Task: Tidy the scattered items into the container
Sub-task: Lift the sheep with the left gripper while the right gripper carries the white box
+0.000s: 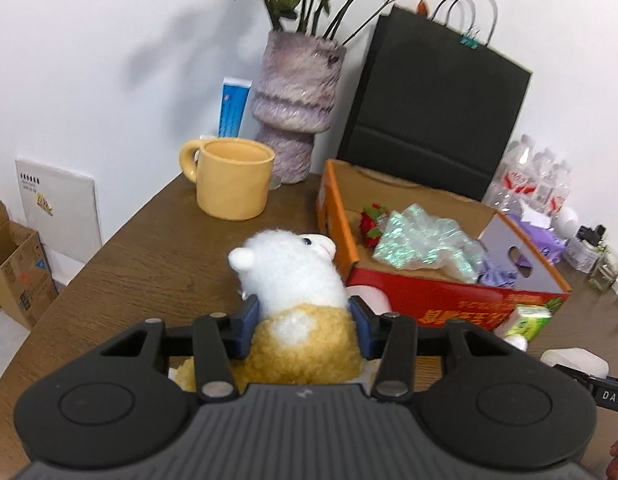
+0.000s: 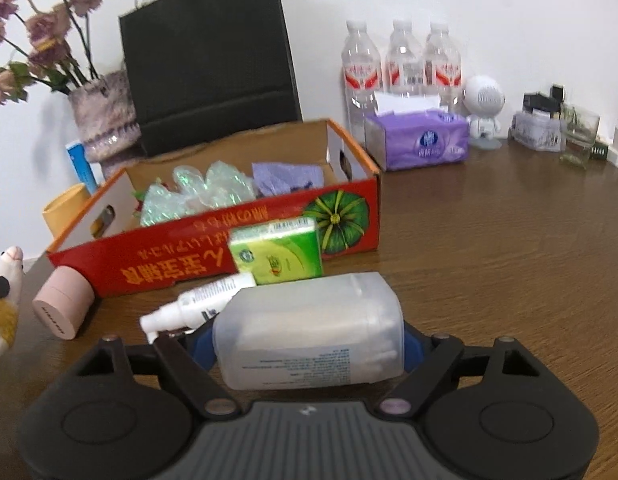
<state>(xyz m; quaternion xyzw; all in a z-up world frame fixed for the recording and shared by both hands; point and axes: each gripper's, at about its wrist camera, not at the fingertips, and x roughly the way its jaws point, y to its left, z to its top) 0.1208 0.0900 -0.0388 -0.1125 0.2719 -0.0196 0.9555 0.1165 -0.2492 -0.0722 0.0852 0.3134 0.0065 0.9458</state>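
Green packet [image 2: 277, 250] before box [image 2: 213, 258]

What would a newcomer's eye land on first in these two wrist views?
Probably the plush toy, white and tan, clamped in the left gripper just left of the red cardboard box. Next, the frosted plastic container gripped by the right gripper, in front of that box.

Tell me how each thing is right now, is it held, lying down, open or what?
Plush toy: squeezed in the left tongs.
Frosted box: held across the right tongs.
Cardboard box: open, some things inside.
Spray bottle: lying down.
Pink tube: lying down.
Green pack: leaning on the cardboard box.
Mug: upright.
Tissue box: open, tissue sticking out.
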